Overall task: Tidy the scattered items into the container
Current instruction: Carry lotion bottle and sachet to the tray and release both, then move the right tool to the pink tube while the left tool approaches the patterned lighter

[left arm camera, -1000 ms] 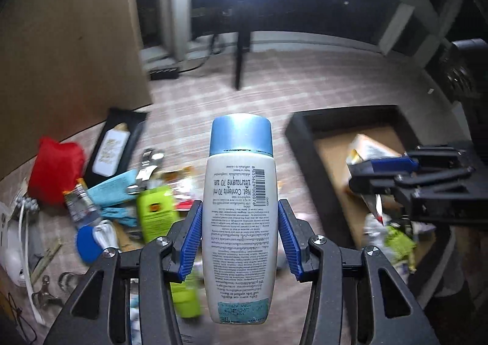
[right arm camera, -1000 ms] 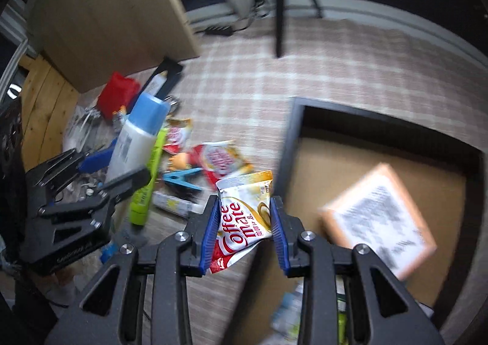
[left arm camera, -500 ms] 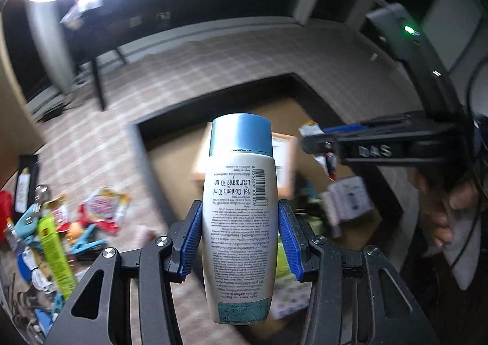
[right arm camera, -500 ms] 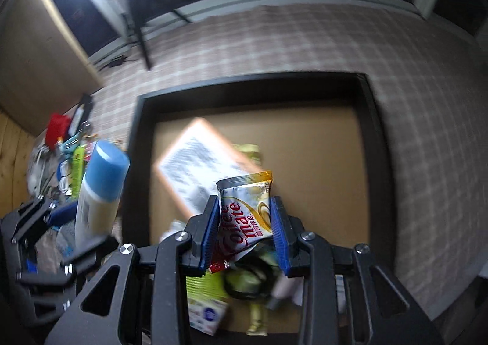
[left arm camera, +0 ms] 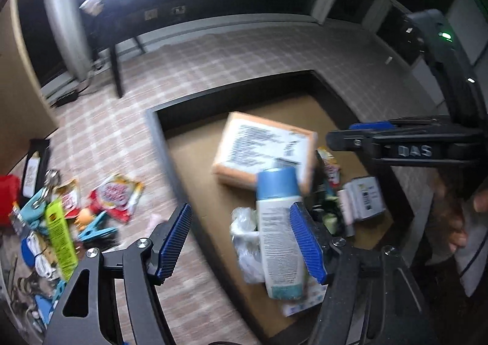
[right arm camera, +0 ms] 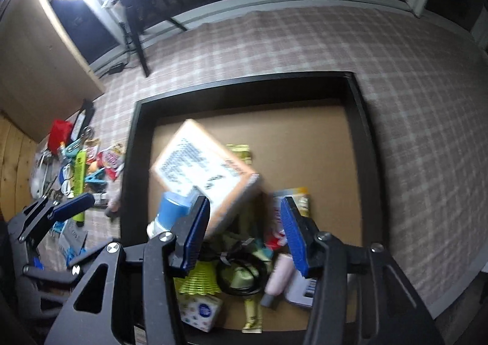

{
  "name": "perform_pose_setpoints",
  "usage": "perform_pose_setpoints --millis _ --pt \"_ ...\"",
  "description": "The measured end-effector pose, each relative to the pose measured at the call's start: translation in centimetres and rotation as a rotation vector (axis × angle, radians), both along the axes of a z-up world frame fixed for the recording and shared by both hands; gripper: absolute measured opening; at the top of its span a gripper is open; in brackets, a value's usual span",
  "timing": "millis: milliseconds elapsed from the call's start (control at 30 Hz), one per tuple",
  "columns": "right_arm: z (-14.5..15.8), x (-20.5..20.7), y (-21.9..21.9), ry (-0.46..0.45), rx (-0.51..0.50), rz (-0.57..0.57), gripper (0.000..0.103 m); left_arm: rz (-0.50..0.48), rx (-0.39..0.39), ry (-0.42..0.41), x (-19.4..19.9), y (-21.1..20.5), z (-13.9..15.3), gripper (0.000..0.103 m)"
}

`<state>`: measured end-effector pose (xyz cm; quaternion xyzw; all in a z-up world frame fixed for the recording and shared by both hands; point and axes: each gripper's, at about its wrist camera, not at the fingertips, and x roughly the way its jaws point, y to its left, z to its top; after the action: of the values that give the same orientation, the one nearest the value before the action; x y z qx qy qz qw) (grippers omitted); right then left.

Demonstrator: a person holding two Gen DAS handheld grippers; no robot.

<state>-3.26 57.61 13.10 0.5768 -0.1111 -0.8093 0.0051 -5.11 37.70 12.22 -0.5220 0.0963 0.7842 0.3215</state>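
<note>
My left gripper [left arm camera: 244,241] is open above the near left corner of the black container [left arm camera: 158,144]. The white lotion bottle with a blue cap [left arm camera: 279,229] is loose between the fingers, against the right pad, over the container. It shows blurred in the right wrist view [right arm camera: 170,211]. My right gripper [right arm camera: 244,235] is open and empty above the container [right arm camera: 357,119]. The Coffee mate sachet [right arm camera: 276,223] lies blurred among the items below it. An orange box with a printed label [right arm camera: 201,171] lies in the container.
Scattered items lie on the checked cloth left of the container: a green tube [left arm camera: 61,238], a blue clip [left arm camera: 94,229], a red snack packet [left arm camera: 116,195], a red pouch [left arm camera: 7,192], white cables [left arm camera: 36,253]. A pink tube [right arm camera: 277,278] and tissue pack [right arm camera: 198,311] lie in the container.
Both grippers have opened. The left one let go of the lotion bottle, which tilts rightward over the container. The right one dropped the Coffee mate sachet into the container.
</note>
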Motion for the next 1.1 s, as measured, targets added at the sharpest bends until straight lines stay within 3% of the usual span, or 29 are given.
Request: perform_pose_setpoints --millis 267,567,800,1100 --pt "0.7 -1.4 -7.1 0.008 -0.056 0.137 0.048 0.084 -0.083 0.03 -2.0 -7.0 -1.8 0.059" --pt "-1.6 -3.7 -17.1 -0.071 -0.158 0.242 0.042 -0.014 -0.208 0.061 -2.5 -11.5 -4.9 0.053" --pt "-5.9 -5.2 -20.3 -0.19 -0.198 0.179 0.031 -0.075 -0.228 0.043 -3.2 -12.7 -6.9 0.05" --pt "-8.5 -5.8 -20.3 -0.249 -0.181 0.084 0.031 -0.169 -0.253 0.033 -3.4 -11.6 -8.5 0.05"
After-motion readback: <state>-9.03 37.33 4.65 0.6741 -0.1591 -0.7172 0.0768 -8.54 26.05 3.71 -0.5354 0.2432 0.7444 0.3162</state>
